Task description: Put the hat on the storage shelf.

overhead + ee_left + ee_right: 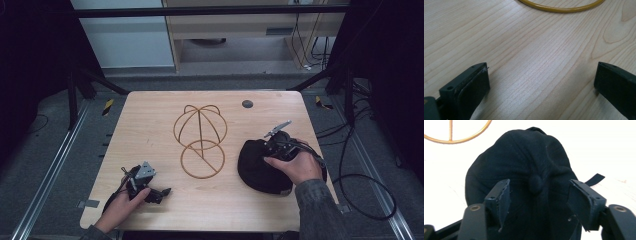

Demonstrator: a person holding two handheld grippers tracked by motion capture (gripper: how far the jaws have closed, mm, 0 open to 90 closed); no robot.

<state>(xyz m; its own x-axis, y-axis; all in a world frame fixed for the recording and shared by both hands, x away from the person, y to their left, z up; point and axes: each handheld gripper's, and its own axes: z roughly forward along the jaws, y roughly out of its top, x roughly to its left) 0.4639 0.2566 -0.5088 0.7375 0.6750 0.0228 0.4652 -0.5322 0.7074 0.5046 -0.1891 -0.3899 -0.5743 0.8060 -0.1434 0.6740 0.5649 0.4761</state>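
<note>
The right gripper [274, 146] is wide open and has not grabbed anything yet. In the right gripper view its two black jaws stand far apart, one on each side of the round top of the black cap [524, 170]. The little button [535, 183] on top of the cap sits right between the jaws, a bit closer to the left one. I cannot tell if the jaws touch the cloth. The cap lies on the table [150, 115] near its right edge, about halfway between the far edge and the near edge. In the high view the right hand [296, 167] and its gripper are over the right part of the cap [255, 165]. The cap's long way runs from the far side of the table to the near side. A small strap [595, 179] sticks out from one side of it; I cannot see which way the brim points. The left gripper [150, 187] is wide open too and holds nothing. It rests low by the near left corner of the table, and in the left gripper view there is bare wood between its jaws. The gold wire stand [200, 142] is in the middle of the table, between the two grippers and just left of the cap.
</note>
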